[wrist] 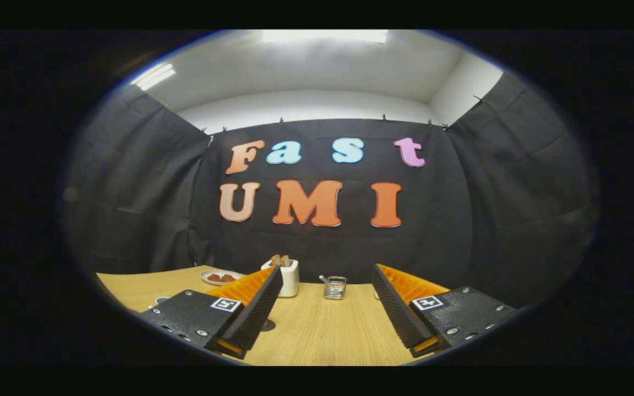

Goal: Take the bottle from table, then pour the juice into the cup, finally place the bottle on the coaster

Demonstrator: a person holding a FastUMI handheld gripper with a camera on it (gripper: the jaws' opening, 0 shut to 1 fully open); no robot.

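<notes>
My gripper [327, 275] is held above the wooden table [317, 335], open, its two fingers wide apart with nothing between them. A small dark round disc [268, 325], possibly the coaster, peeks out on the table beside the left finger [253, 308], which hides most of it. Beyond the fingers, near the table's far edge, stands a small clear container [334, 287] with a utensil in it. A sliver of something white [376, 296] shows at the right finger's inner edge, too hidden to identify.
A white toaster-like box [288, 278] with brown slices in it stands just past the left fingertip. Left of it lies a plate [220, 278] with reddish food. A teal bit [161, 300] shows at the table's left. Black cloth walls close the booth behind.
</notes>
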